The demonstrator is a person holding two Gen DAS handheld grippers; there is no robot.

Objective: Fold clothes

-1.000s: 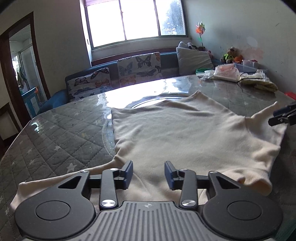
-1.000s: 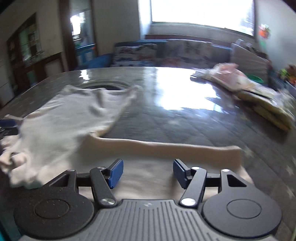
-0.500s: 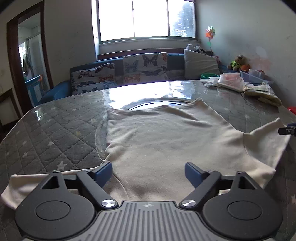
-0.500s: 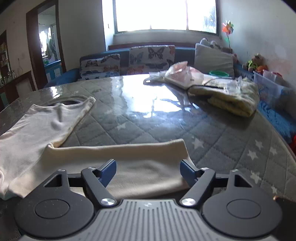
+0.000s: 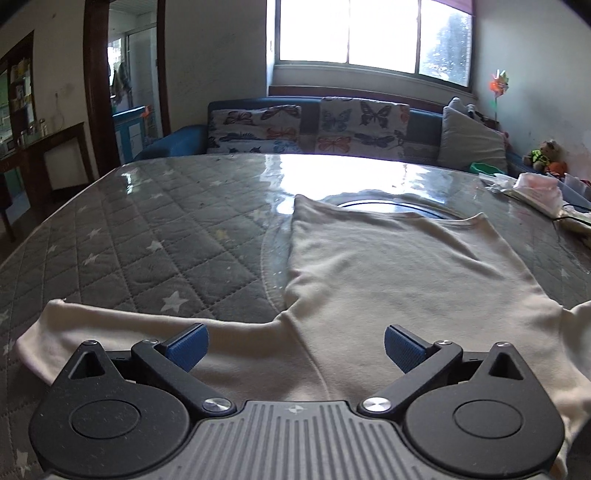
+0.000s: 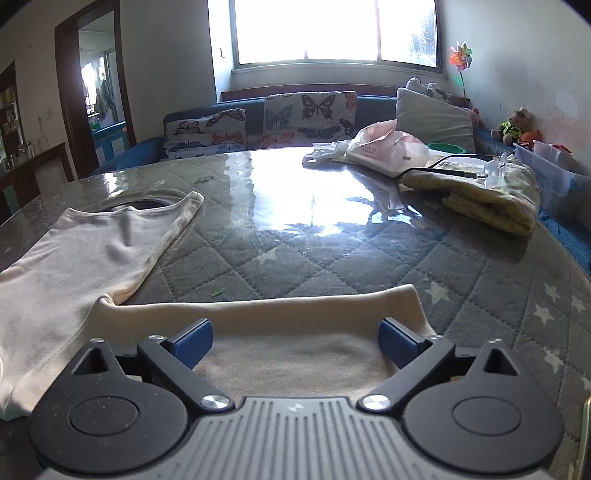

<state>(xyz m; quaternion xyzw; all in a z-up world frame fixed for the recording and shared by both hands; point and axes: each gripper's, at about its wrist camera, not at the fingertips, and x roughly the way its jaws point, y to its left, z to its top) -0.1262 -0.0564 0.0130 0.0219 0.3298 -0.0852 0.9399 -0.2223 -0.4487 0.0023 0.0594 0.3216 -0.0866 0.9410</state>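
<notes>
Shirt point(image 5: 399, 266): 1, with 2 sleeves spread.

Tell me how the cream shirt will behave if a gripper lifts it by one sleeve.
The cream shirt lies flat with soft wrinkles, so it will probably sag and drape rather than hold its shape. Its thin knit suggests it is light. On the glossy table it may slide along instead of staying put.

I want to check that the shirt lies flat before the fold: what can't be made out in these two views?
- Cream long-sleeved shirt, near edge: both views, hidden under each gripper's body.
- Left view: right sleeve cut off by the picture's edge.
- Right view: left sleeve out of frame.
- Beyond the window: blown out by glare.
</notes>
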